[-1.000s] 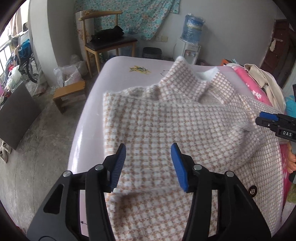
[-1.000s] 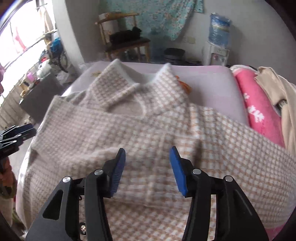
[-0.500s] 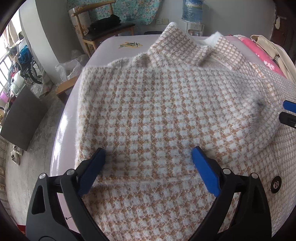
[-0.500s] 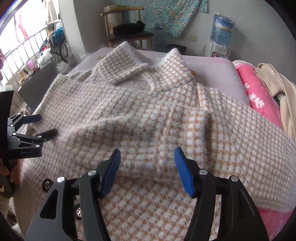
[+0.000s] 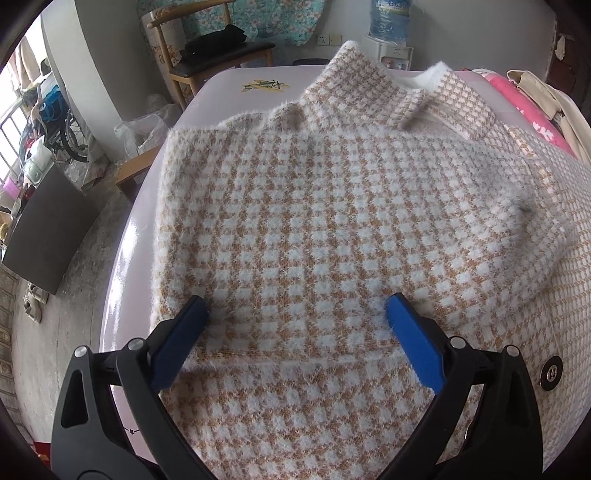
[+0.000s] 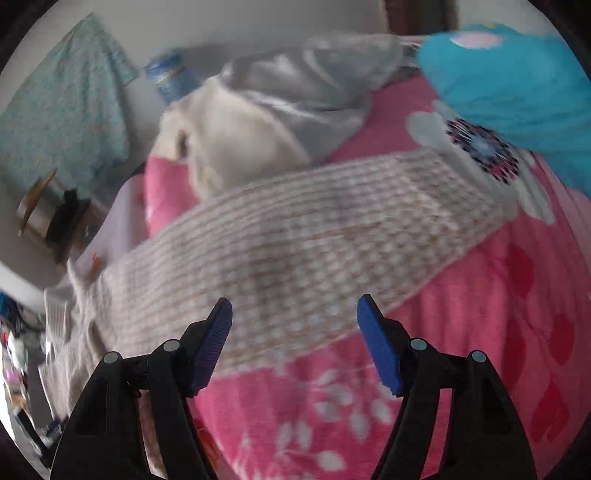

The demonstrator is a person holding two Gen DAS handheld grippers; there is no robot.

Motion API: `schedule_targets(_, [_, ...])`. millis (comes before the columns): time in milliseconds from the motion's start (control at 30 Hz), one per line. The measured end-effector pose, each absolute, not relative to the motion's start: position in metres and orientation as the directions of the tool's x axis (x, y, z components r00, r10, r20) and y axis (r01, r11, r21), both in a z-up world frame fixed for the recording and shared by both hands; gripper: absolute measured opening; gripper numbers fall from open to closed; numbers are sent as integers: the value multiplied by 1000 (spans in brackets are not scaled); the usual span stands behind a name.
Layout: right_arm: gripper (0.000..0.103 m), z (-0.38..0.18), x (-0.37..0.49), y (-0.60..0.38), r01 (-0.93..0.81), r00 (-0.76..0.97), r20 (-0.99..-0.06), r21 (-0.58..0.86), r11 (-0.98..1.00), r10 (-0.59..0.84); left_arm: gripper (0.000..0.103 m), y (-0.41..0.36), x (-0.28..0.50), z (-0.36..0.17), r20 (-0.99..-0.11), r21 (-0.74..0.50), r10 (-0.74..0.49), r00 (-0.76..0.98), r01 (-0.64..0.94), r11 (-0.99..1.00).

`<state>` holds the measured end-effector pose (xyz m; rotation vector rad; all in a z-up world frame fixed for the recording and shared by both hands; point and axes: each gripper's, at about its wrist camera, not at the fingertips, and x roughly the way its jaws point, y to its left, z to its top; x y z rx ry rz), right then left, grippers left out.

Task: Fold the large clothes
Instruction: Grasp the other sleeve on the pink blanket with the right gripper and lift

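Coat (image 5: 332, 229): checked, sleeve folded across its body, on the bed (image 5: 122, 288).
Left tongs (image 5: 295, 314): released, just spread wide over the sleeve.
Right tongs (image 6: 293, 314): released, just opening above the other sleeve (image 6: 295, 236).

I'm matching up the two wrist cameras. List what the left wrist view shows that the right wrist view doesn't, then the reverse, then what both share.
Left wrist only: the folded-over sleeve, the collar, a snap button and the open left gripper.

Right wrist only: a sleeve stretched out across the pink blanket, a blue pillow and the open right gripper.

Both: the checked coat, the chair and the water bottle.
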<state>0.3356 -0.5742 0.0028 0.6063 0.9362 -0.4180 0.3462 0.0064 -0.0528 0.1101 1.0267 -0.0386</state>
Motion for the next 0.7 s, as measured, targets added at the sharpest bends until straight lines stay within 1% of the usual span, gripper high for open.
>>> schedule_targets(67, [68,-9,329,-606,651,526,-848,353,672,-64,95,7,346,-54,-851,73,17,524,86,994])
schedule_targets(133, [68,-22,327,-626,686,534,-844,402,607,-44,95,6,346,-55,-849,71,13,528,90,993])
schedule_targets(267, [68,-45,331,-653,742,535,-844,450,498,-35,95,10,348,-56,-865,42,-7,502,87,995])
schedule_targets(333, [67,-47,334,-658,751,549,-834,463,470,-54,95,12,349,-56,-871,26,-21,492,89,996])
schedule_targets(433, [55,-45,336,-657,767,545,-832,443,464,-105,95,12,349,-56,-871,27,-20,492,88,996])
schedule_targets(500, [39,-46,333,-656,774,546,-829,444,452,-122,95,13,350,-55,-872,26,-21,489,87,996])
schedule_targets(600, [25,-42,327,-655,762,565,-815,455,461,-130,95,12,350,-55,-874,24,-22,486,88,996])
schedule_targets(633, [23,-39,326,-653,757,568,-812,451,472,-134,95,12,350,-55,-873,24,-22,487,88,996])
schedule_targets(700, [13,-27,330,-646,746,571,-806,432,507,-154,95,11,351,-55,-872,25,-21,490,88,996])
